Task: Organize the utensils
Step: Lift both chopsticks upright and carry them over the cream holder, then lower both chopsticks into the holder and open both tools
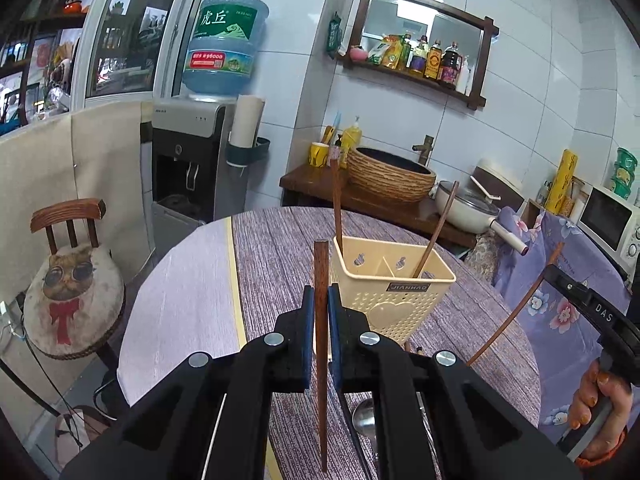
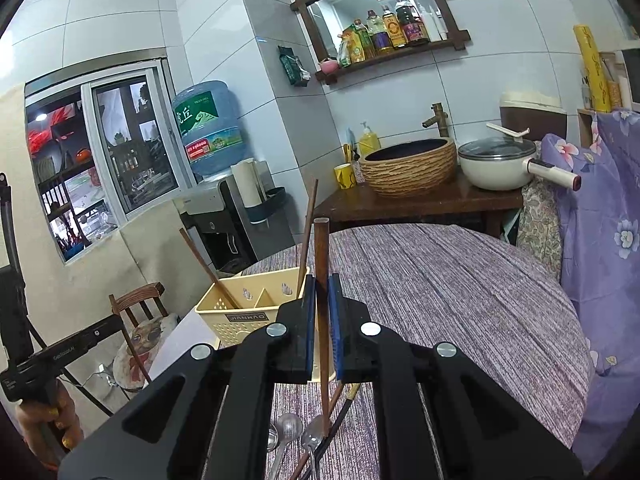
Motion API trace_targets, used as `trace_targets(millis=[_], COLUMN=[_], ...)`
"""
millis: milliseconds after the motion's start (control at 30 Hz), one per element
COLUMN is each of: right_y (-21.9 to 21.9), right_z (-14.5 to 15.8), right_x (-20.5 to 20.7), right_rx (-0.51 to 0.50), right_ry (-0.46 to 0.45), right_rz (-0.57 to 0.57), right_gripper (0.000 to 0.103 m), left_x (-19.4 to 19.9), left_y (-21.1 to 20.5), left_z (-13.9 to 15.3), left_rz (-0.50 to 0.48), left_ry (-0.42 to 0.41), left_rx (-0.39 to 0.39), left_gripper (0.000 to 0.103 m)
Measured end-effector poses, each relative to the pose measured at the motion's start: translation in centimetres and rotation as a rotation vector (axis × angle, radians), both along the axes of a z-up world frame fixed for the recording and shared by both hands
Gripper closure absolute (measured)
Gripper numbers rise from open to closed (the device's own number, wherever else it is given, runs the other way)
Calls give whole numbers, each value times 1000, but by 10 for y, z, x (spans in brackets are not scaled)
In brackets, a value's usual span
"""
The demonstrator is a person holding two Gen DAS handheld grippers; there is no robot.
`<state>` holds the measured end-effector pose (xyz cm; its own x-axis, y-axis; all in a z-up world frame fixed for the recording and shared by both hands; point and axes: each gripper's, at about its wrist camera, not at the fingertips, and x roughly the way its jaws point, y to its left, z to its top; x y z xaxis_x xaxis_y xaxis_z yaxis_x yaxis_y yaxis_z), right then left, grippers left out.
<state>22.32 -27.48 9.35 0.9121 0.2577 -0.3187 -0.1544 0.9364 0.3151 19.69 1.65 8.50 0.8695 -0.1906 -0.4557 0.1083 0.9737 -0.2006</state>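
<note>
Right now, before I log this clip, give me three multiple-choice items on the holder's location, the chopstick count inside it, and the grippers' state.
1. Where does the cream perforated plastic utensil holder stand?
A. on the purple striped tablecloth
B. on the wooden chair
C. in the sink

2. How many brown wooden chopsticks stand inside the holder?
A. none
B. two
C. five

3. What state are the two grippers in?
A. both open and empty
B. only the left grips something
C. each shut on a chopstick

Key: 1 A, its base rests on the cloth. 2 B, one chopstick stands at each end. 3 C, the left gripper and the right gripper each clamp an upright stick.
</note>
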Motion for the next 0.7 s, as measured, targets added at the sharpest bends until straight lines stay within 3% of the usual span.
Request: trace_targets(millis=[400, 567, 700], right_y=[8, 16, 20], right_z=[25, 50, 77], right_x=[11, 21, 27], right_rx=[-12, -24, -29], right_ry=[-17, -29, -58], right_rz=[75, 124, 156], right_gripper=[95, 95, 95], left_x=[10, 20, 14], left_y=[4, 6, 5], left_z=[34, 56, 88], left_rz=[-18, -60, -89], left_ry=[-63, -66, -127], left_rx=[6, -7, -11], left_gripper=[95, 95, 95])
